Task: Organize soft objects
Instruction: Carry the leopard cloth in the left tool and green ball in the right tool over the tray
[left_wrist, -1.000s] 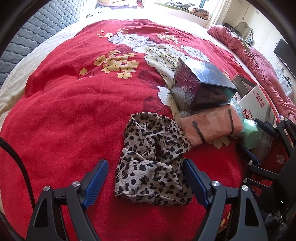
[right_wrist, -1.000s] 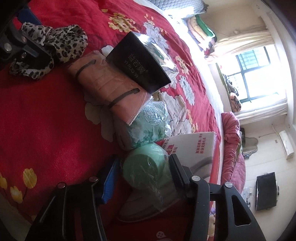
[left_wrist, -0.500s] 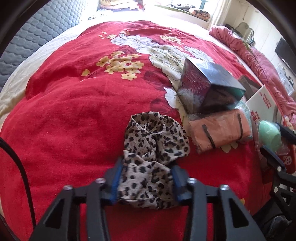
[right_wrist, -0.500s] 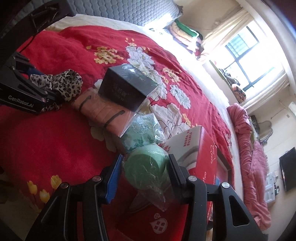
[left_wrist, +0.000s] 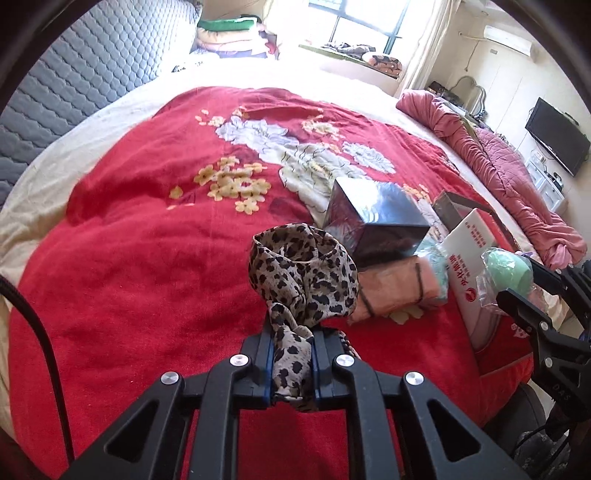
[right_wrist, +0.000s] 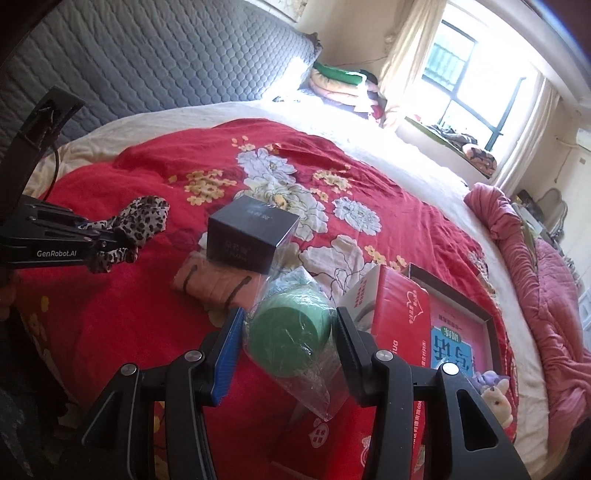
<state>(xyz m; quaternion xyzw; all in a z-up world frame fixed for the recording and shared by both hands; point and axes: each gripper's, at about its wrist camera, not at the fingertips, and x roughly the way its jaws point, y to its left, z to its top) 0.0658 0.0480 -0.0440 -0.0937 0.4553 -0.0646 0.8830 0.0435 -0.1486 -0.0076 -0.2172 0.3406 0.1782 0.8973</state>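
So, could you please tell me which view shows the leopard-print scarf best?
The left wrist view: the leopard-print scarf fills the centre, pinched in the left gripper, its pattern sharp. The right wrist view shows it only small and sideways at the far left, partly hidden by that gripper.

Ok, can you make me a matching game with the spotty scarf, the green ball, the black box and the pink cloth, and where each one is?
Things:
1. leopard-print scarf
2. green ball in plastic wrap
3. black box
4. pink folded cloth

Places:
A. under the black box
B. between the right gripper's fingers
C. resting on the pink cloth
D. pinched in the left gripper

Pairs: 1-D, 2-B, 3-C, 4-A
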